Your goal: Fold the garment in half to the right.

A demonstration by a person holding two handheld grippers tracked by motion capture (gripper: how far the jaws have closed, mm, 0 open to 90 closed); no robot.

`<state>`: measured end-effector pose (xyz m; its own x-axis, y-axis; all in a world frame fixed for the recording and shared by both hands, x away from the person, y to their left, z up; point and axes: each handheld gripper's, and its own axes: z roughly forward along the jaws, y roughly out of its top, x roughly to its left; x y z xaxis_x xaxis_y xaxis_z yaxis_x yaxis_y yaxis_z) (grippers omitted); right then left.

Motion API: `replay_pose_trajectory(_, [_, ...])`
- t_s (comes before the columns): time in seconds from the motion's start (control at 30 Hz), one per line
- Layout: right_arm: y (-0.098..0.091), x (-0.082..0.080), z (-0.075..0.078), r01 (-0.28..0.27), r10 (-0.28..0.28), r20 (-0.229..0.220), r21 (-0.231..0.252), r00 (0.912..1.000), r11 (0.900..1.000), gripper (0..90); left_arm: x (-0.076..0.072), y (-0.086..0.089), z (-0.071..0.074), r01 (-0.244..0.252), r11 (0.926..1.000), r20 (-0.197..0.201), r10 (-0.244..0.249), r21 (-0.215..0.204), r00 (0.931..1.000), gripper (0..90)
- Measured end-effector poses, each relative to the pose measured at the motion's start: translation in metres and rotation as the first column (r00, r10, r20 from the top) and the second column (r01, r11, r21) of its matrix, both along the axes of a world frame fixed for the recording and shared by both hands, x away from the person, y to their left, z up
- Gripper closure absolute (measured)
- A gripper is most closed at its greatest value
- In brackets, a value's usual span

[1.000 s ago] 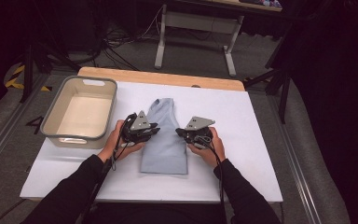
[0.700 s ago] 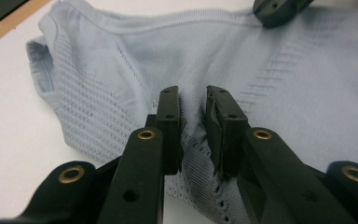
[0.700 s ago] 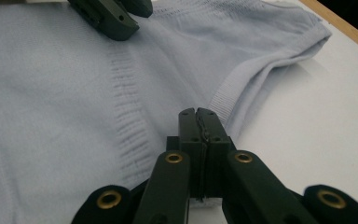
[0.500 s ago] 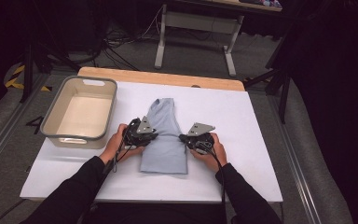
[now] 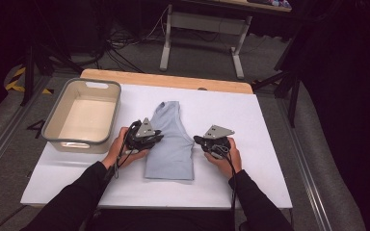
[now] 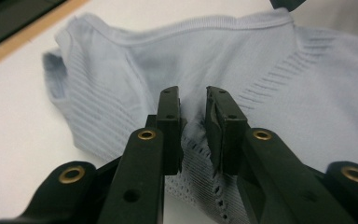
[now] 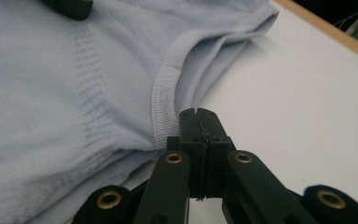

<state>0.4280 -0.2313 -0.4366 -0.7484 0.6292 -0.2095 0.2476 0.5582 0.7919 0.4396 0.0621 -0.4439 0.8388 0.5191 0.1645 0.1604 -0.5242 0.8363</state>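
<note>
A light blue knitted top (image 5: 171, 144) lies folded flat on the white table (image 5: 255, 154), neck end away from me. My left gripper (image 5: 159, 138) is at its left edge. In the left gripper view its jaws (image 6: 193, 100) are shut on a small puckered ridge of the ribbed cloth (image 6: 261, 60). My right gripper (image 5: 196, 141) is at the top's right edge. In the right gripper view its jaws (image 7: 198, 114) are pressed together, resting on the table just beside the hem (image 7: 164, 93), with no cloth visible between them.
A beige plastic bin (image 5: 74, 144) stands on the table's left side, close to my left hand. A wooden strip (image 5: 173, 81) runs along the far edge. Beyond it are a metal stand and cables on the floor.
My right gripper has slid a little to the right and toward me along the top's right edge. The left gripper has hardly moved and keeps its pinch of cloth.
</note>
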Motion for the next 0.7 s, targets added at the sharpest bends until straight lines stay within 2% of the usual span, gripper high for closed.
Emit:
replay_pose_trajectory(0.03, [0.000, 0.000, 0.000, 0.000, 0.000, 0.000, 0.000, 1.0000, 1.0000, 90.0, 0.000, 0.000, 0.000, 0.000, 1.0000, 0.000, 0.000, 0.000, 1.0000, 77.8])
replay_pose_trajectory(0.07, [0.001, -0.006, 0.007, -0.016, 0.015, 0.031, 0.025, 0.9994, 0.9996, 89.9, -0.005, 0.003, 0.007, 0.007, 0.9999, 0.018, -0.007, -0.011, 0.9998, 78.7])
replay_pose_trajectory(0.17, [0.005, -0.013, 0.012, -0.038, 0.036, 0.041, 0.044, 0.9985, 0.9983, 89.7, -0.011, 0.007, 0.014, 0.022, 0.9995, 0.034, -0.022, -0.021, 0.9992, 79.3])
replay_pose_trajectory(0.2, [0.006, -0.015, 0.013, -0.051, 0.049, 0.038, 0.047, 0.9981, 0.9976, 89.6, -0.018, 0.010, 0.019, 0.037, 0.9991, 0.045, -0.036, -0.020, 0.9983, 80.6])
replay_pose_trajectory(0.27, [0.008, -0.018, 0.013, -0.062, 0.061, 0.033, 0.045, 0.9976, 0.9970, 89.2, -0.021, 0.011, 0.020, 0.048, 0.9987, 0.038, -0.047, -0.019, 0.9982, 81.4])
replay_pose_trajectory(0.3, [0.012, -0.021, 0.010, -0.095, 0.094, 0.012, 0.051, 0.9955, 0.9942, 88.3, -0.026, 0.011, 0.018, 0.068, 0.9977, 0.027, -0.068, 0.009, 0.9973, 81.8])
replay_pose_trajectory(0.33, [0.013, -0.022, 0.008, -0.103, 0.102, 0.007, 0.051, 0.9947, 0.9934, 88.1, -0.028, 0.011, 0.015, 0.079, 0.9965, 0.014, -0.079, 0.026, 0.9967, 82.3])
replay_pose_trajectory(0.37, [0.013, -0.022, 0.008, -0.103, 0.102, 0.007, 0.051, 0.9947, 0.9934, 88.1, -0.028, 0.011, 0.015, 0.079, 0.9965, 0.014, -0.079, 0.026, 0.9967, 83.0])
replay_pose_trajectory(0.4, [0.016, -0.023, 0.005, -0.107, 0.108, 0.001, 0.042, 0.9942, 0.9933, 88.0, -0.029, 0.010, 0.011, 0.078, 0.9947, 0.012, -0.079, 0.066, 0.9968, 83.0])
replay_pose_trajectory(0.43, [0.019, -0.024, 0.002, -0.114, 0.114, -0.011, 0.035, 0.9934, 0.9929, 88.0, -0.030, 0.009, 0.008, 0.079, 0.9932, 0.007, -0.080, 0.085, 0.9967, 83.8])
replay_pose_trajectory(0.47, [0.022, -0.024, -0.002, -0.119, 0.120, -0.030, 0.029, 0.9923, 0.9924, 88.6, -0.028, 0.010, 0.002, 0.086, 0.9929, -0.032, -0.084, 0.082, 0.9959, 84.3])
replay_pose_trajectory(0.53, [0.025, -0.024, -0.007, -0.122, 0.122, -0.032, -0.002, 0.9921, 0.9926, 89.3, -0.025, 0.010, -0.002, 0.083, 0.9914, -0.041, -0.079, 0.101, 0.9960, 84.8])
replay_pose_trajectory(0.57, [0.026, -0.024, -0.009, -0.120, 0.120, -0.047, -0.003, 0.9917, 0.9928, 89.6, -0.025, 0.010, -0.002, 0.083, 0.9914, -0.041, -0.079, 0.101, 0.9960, 84.9])
replay_pose_trajectory(0.6, [0.026, -0.023, -0.012, -0.116, 0.115, -0.062, -0.015, 0.9914, 0.9931, 89.9, -0.023, 0.011, -0.006, 0.091, 0.9904, -0.060, -0.085, 0.104, 0.9946, 84.9])
replay_pose_trajectory(0.7, [0.024, -0.023, -0.014, -0.111, 0.109, -0.070, -0.025, 0.9916, 0.9935, 90.0, -0.023, 0.009, -0.011, 0.092, 0.9898, -0.071, -0.085, 0.109, 0.9939, 85.2])
